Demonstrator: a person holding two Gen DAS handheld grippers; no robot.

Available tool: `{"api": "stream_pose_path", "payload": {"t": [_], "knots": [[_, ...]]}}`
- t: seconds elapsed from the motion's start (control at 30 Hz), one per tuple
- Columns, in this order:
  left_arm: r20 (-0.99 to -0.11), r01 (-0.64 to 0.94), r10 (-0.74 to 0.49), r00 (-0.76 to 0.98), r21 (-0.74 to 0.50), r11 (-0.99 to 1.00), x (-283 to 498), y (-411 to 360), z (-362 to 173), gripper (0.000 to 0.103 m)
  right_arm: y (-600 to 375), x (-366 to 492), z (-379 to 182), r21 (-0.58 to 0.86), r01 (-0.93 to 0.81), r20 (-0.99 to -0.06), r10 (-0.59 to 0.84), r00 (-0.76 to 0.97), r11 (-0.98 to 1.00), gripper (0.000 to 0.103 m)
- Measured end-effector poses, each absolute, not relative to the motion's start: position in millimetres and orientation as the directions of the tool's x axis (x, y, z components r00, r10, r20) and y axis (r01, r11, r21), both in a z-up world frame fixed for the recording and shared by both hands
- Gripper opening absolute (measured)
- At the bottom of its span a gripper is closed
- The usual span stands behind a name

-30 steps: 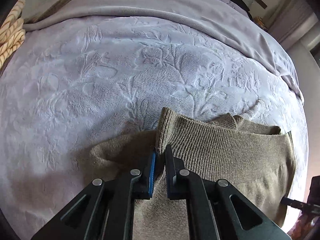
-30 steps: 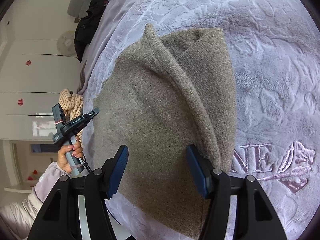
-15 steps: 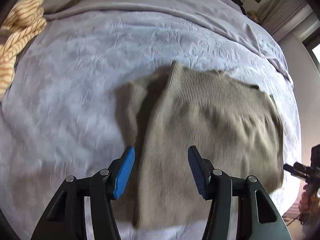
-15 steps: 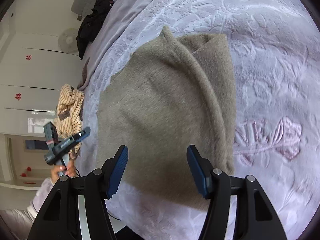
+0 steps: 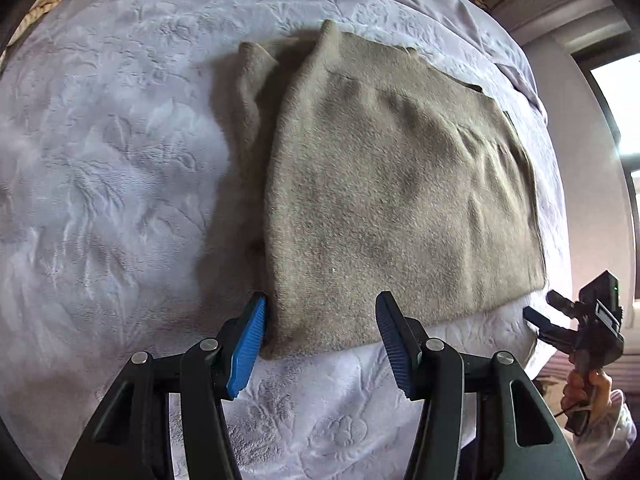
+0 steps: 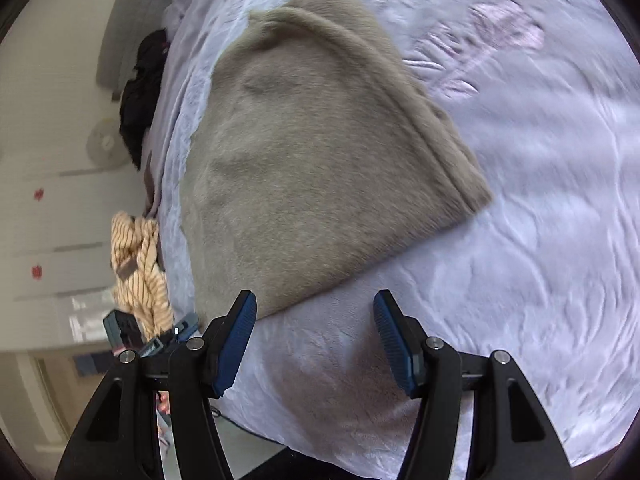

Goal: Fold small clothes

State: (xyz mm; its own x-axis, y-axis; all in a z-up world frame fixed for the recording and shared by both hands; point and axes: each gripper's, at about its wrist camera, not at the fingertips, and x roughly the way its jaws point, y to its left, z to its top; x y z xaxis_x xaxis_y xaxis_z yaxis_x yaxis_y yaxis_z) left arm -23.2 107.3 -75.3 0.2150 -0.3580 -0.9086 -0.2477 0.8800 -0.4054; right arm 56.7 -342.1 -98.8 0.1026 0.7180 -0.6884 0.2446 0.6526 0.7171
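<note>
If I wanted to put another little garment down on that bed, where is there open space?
The lilac blanket lies bare left of the folded brown sweater, and again between the sweater's near edge and the left gripper. In the right wrist view, it is also bare around the pink embroidery. The bed's edge by the striped garment and black clothes is crowded.

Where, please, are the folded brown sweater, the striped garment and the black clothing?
folded brown sweater (image 5: pixel 392 208), left wrist view, middle of top layer.
striped garment (image 6: pixel 138 264), right wrist view, bunched middle.
black clothing (image 6: pixel 142 92), right wrist view, centre of heap.

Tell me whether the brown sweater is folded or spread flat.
Folded. The brown sweater lies on the lavender blanket with one layer doubled over another along its left edge; both grippers' jaws are open, off it.
</note>
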Motion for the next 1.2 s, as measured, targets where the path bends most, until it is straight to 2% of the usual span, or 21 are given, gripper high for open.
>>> {"api": "stream_pose_path", "payload": {"t": [0.07, 0.13, 0.17, 0.2, 0.23, 0.27, 0.3, 0.33, 0.53, 0.7, 0.8, 0.87, 0.9, 0.93, 0.97, 1.1, 1.2], "knots": [[-0.905, -0.238, -0.376, 0.197, -0.416, 0.878, -21.8, 104.4, -80.3, 0.055, -348.4, 53.2, -105.2, 0.719, 0.294, -0.684, 0.717, 0.137, 0.63, 0.065], [-0.904, -0.234, -0.392, 0.17, -0.423, 0.875, -19.7, 101.0, -88.7, 0.035, -354.8, 53.8, -111.7, 0.727, 0.337, -0.674, 0.716, 0.181, 0.598, 0.065], [-0.905, -0.233, -0.399, 0.148, -0.424, 0.875, -18.5, 98.9, -94.3, 0.018, -358.0, 54.4, -114.4, 0.73, 0.354, -0.67, 0.715, 0.2, 0.585, 0.065], [-0.906, -0.231, -0.399, 0.142, -0.423, 0.876, -18.3, 97.3, -96.6, 0.009, -362.9, 56.5, -117.1, 0.734, 0.371, -0.665, 0.714, 0.22, 0.569, 0.065], [-0.906, -0.223, -0.398, 0.143, -0.421, 0.879, -17.6, 96.9, -97.2, 0.008, -365.5, 58.7, -121.0, 0.737, 0.391, -0.66, 0.712, 0.239, 0.552, 0.065], [-0.906, -0.213, -0.398, 0.147, -0.422, 0.881, -17.7, 97.1, -95.6, 0.007, -367.5, 62.6, -126.0, 0.739, 0.415, -0.654, 0.713, 0.251, 0.531, 0.057], [-0.906, -0.204, -0.395, 0.152, -0.42, 0.884, -19.7, 97.5, -92.7, 0.007, -367.5, 66.8, -129.1, 0.739, 0.434, -0.649, 0.718, 0.252, 0.516, 0.041], [-0.907, -0.193, -0.389, 0.159, -0.415, 0.889, -24.1, 98.4, -87.9, 0.007, -365.0, 70.2, -129.1, 0.732, 0.441, -0.656, 0.713, 0.248, 0.52, 0.008], [-0.918, -0.222, -0.36, 0.164, -0.39, 0.894, -46.9, 110.8, -91.0, 0.007, -361.8, 81.6, -90.2, 0.717, 0.255, -0.696, 0.688, 0.206, 0.649, 0.008], [-0.922, -0.261, -0.343, 0.177, -0.38, 0.887, -51.1, 108.3, -103.5, 0.007, -371.6, 79.3, -122.2, 0.638, 0.286, -0.765, 0.631, 0.131, 0.715, 0.008], [-0.925, -0.283, -0.325, 0.196, -0.371, 0.884, -53.2, 107.3, -98.2, 0.008, -379.0, 75.8, -135.4, 0.646, 0.312, -0.754, 0.644, 0.124, 0.696, 0.008], [-0.933, -0.302, -0.303, 0.195, -0.351, 0.886, -53.2, 108.1, -94.5, 0.013, -379.8, 75.8, -131.9, 0.638, 0.302, -0.763, 0.636, 0.118, 0.709, 0.008], [-0.94, -0.311, -0.287, 0.185, -0.333, 0.89, -56.0, 108.8, -93.3, 0.028, -378.7, 76.2, -129.3, 0.625, 0.288, -0.774, 0.624, 0.109, 0.725, 0.008], [-0.946, -0.321, -0.277, 0.169, -0.319, 0.892, -57.0, 108.0, -93.1, 0.049, -376.8, 76.5, -127.7, 0.619, 0.279, -0.78, 0.617, 0.104, 0.735, 0.009], [-0.947, -0.326, -0.274, 0.167, -0.315, 0.891, -58.3, 108.4, -92.0, 0.057, -375.3, 77.2, -124.8, 0.611, 0.269, -0.786, 0.61, 0.097, 0.745, 0.012], [-0.956, -0.324, -0.242, 0.163, -0.284, 0.902, -63.1, 102.2, -84.3, 0.059, -368.5, 73.8, -115.4, 0.569, 0.247, -0.817, 0.572, 0.069, 0.784, 0.015], [-0.963, -0.326, -0.216, 0.159, -0.257, 0.91, -65.9, 96.9, -77.5, 0.059, -361.4, 69.3, -106.7, 0.537, 0.223, -0.84, 0.539, 0.055, 0.814, 0.029]]}}
